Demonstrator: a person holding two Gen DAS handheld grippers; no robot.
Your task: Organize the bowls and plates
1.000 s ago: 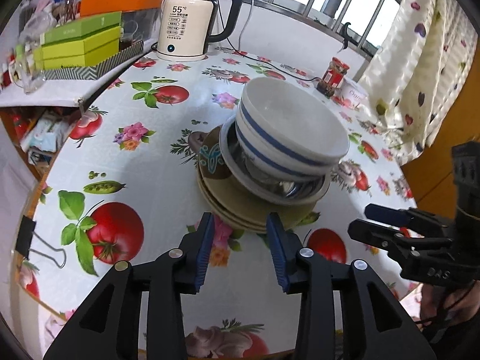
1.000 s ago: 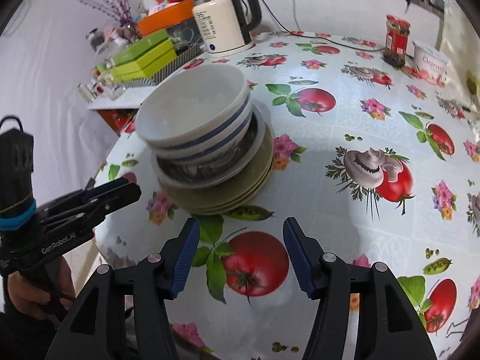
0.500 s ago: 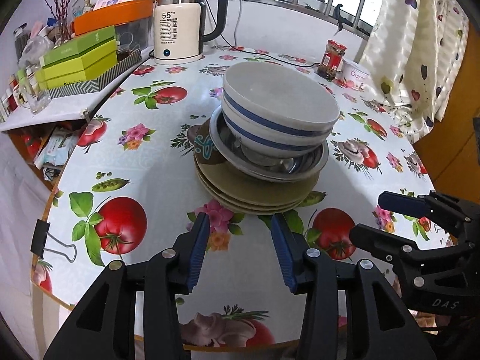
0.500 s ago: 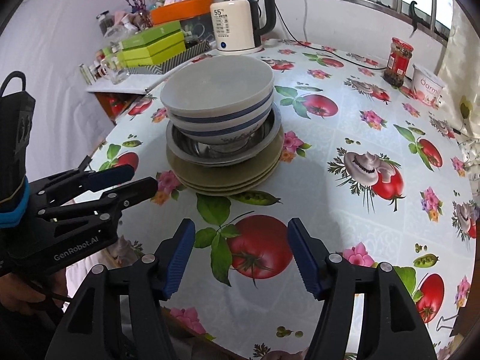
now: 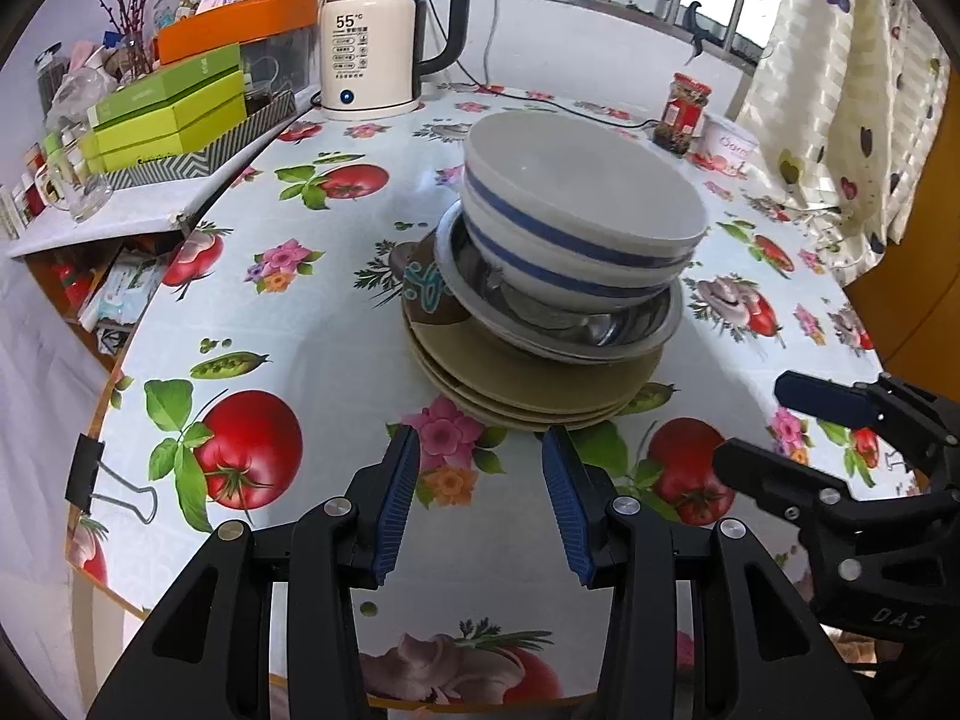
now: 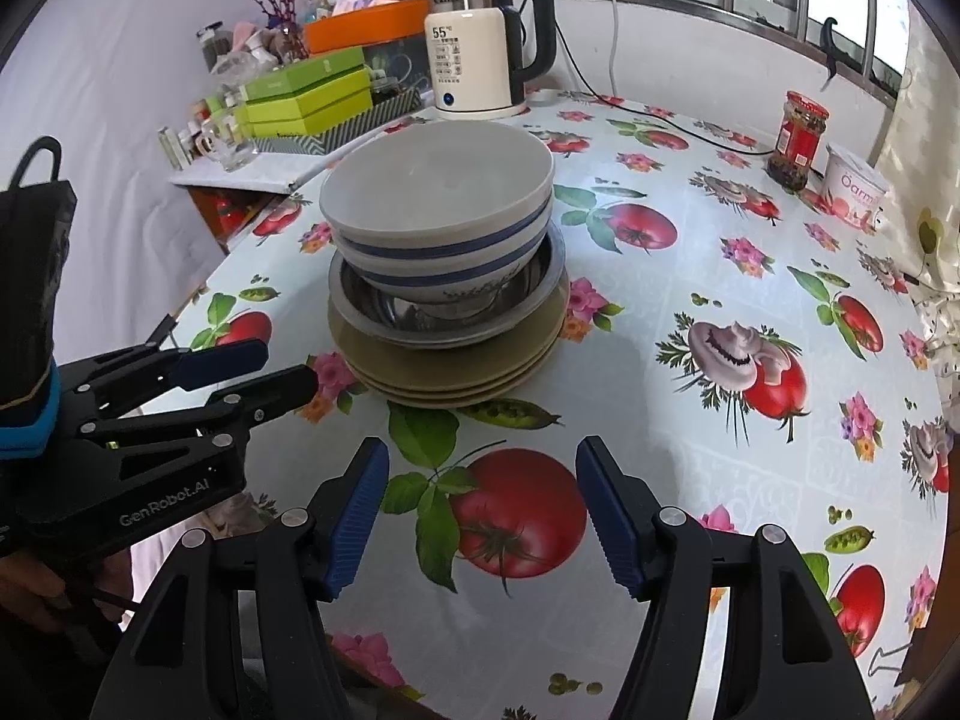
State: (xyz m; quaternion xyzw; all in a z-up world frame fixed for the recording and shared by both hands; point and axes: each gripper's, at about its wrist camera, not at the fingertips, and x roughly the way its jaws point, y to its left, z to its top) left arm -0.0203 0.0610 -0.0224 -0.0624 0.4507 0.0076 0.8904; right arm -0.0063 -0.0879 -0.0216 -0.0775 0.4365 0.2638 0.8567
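One stack stands mid-table: two white bowls with blue stripes (image 5: 576, 222) (image 6: 438, 198) nested in a steel bowl (image 5: 600, 330) (image 6: 372, 306), on several olive plates (image 5: 528, 384) (image 6: 450, 378). A brown piece with a teal pattern (image 5: 426, 288) shows at the stack's left side. My left gripper (image 5: 480, 444) (image 6: 282, 366) hovers just short of the plates' near rim, open, with nothing between its fingers. My right gripper (image 6: 483, 456) (image 5: 756, 420) is open and empty too, above the cloth in front of the stack and to the right of the left one.
A flowered oilcloth covers the round table (image 5: 252, 312). At the back stand a kettle (image 5: 372, 60) with its cord, a red jar (image 5: 684, 114) and a yogurt tub (image 5: 729, 147). Green boxes (image 5: 168, 114) sit on a side shelf. A binder clip (image 5: 96, 480) grips the table's near edge.
Both views have rolled until the stack looks upright. The right gripper's jaws stand a little wider than a second ago. The stack has not moved.
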